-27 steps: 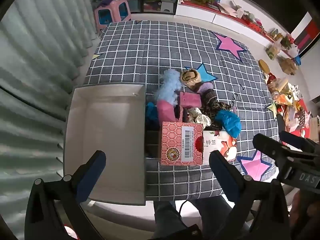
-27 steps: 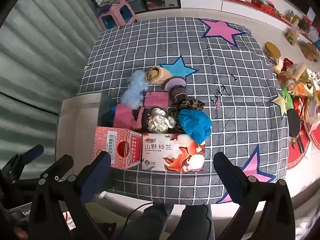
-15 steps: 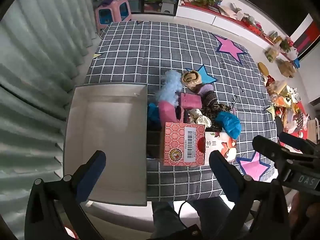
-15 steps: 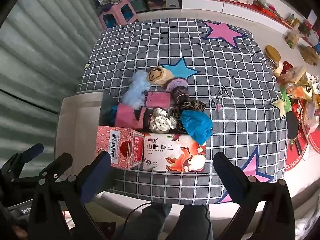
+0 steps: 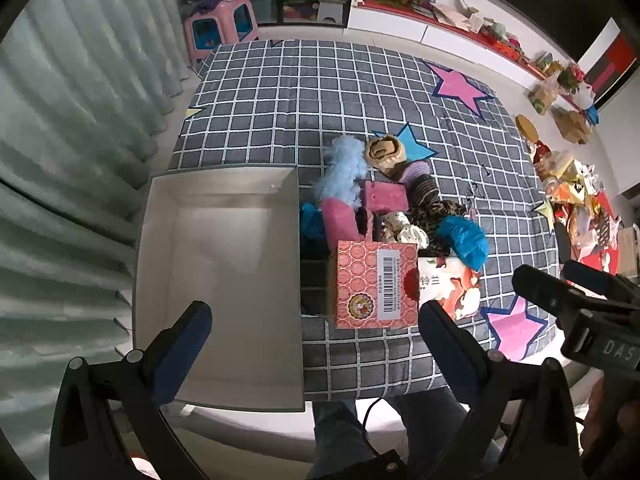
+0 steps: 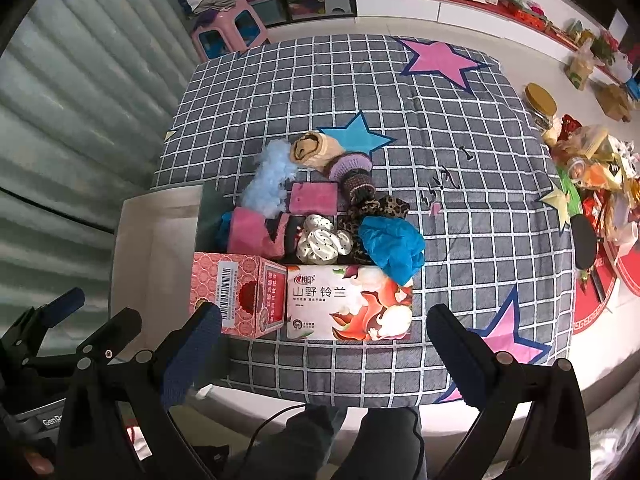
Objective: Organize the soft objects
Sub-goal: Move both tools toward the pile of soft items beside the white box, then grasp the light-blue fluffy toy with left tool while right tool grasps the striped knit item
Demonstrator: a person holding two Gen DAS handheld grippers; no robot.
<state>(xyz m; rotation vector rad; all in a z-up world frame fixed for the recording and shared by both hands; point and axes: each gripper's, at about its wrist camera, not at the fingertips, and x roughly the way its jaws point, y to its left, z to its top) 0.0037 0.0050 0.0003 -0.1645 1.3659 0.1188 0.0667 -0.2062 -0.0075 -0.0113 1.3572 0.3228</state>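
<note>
A pile of soft items lies on the checked cloth: a light blue fluffy piece (image 6: 267, 176), a pink sponge (image 6: 314, 198), a beige roll (image 6: 312, 150), a purple knit piece (image 6: 352, 166), a spotted white scrunchie (image 6: 322, 240), a leopard cloth (image 6: 380, 208), a blue cloth (image 6: 394, 246) and a pink cloth (image 6: 252, 234). An open white box (image 5: 224, 280) stands left of the pile. My left gripper (image 5: 312, 340) is open and empty, high above the box's near right edge. My right gripper (image 6: 324, 344) is open and empty, high above the tissue packs.
A red patterned carton (image 5: 374, 284) and a floral tissue pack (image 6: 350, 302) stand at the pile's near side. A curtain (image 5: 60, 160) hangs at left. Clutter (image 6: 592, 184) fills the floor at right. A pink stool (image 5: 222, 26) stands beyond the cloth.
Both grippers have drifted slightly; the scene shifts a little in both views. Both stay open and nothing on the cloth has moved.
</note>
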